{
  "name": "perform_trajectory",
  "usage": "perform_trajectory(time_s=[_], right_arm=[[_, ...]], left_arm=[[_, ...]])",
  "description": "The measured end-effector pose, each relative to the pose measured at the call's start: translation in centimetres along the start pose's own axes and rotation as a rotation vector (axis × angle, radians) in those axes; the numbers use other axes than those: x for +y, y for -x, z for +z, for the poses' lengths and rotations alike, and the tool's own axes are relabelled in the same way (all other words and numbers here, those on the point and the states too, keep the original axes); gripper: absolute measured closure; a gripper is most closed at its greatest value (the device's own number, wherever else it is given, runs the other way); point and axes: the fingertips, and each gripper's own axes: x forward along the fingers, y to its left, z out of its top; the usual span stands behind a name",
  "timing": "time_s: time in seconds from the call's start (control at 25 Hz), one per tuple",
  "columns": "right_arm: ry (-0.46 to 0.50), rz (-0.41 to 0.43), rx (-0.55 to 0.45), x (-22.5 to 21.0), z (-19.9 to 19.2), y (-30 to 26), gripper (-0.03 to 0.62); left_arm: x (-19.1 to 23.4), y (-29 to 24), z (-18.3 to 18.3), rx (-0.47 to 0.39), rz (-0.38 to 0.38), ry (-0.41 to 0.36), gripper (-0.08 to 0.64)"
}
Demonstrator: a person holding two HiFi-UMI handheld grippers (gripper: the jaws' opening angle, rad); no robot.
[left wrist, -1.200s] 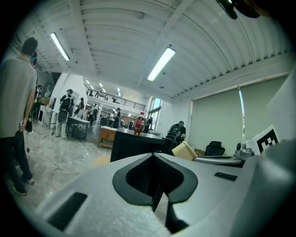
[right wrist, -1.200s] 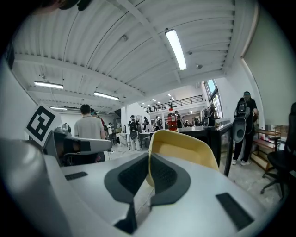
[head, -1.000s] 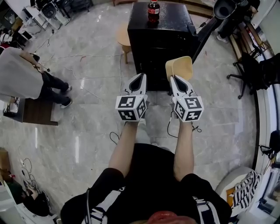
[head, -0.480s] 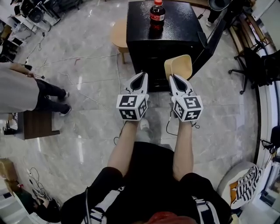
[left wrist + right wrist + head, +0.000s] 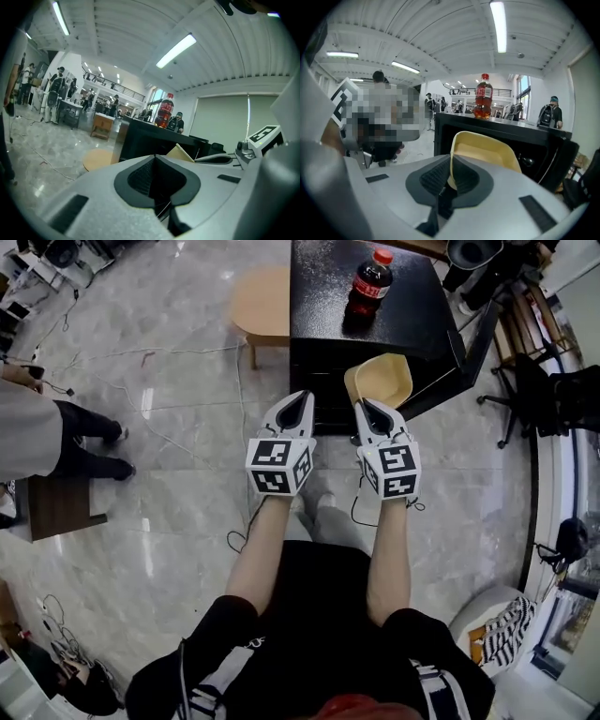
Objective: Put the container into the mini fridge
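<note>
The main risk is the grip: the right gripper [image 5: 368, 407] holds the yellow container [image 5: 382, 379] only by a pinch on its thin rim, so the tub could pivot or slip out if it bumps anything. It stands tall above the jaws, and in the right gripper view it reaches close to the top edge of the black mini fridge [image 5: 412, 315]. Pushed straight in at this height, it could catch that edge. A hard knock might also shake the cola bottle [image 5: 368, 282] standing on the fridge top. The open door [image 5: 450, 371], at the upper right of the head view, leaves little room on that side, so drifting right could clip it.

Both bare forearms reach forward side by side from the bottom centre of the frame, with the marker cubes facing up. The right gripper's jaws are closed on the container's near wall, one inside and one outside. The tub sits at the upper centre, in front of the fridge opening and seemingly not yet inside. The left gripper [image 5: 302, 395] hangs level beside it, jaws pressed together with nothing between them, pointing at the fridge front. A round wooden stool [image 5: 262, 301] stands left of the fridge
</note>
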Motion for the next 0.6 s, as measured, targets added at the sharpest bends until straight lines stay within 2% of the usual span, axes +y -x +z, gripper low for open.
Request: perform_trajectory(time_s=[0.28,0.6], right_arm=[[0.243,0.100,0.155,1.3,-1.0,-4.3,0.574],[0.461,0.220,0.219,1.3,-1.8,-8.0,0.574]], left_arm=[[3.0,0.2,-0.1,-0.012,0.035,0.034,0.550],[4.4,-0.3,0.6,-0.023,0.069,0.038,0.549]])
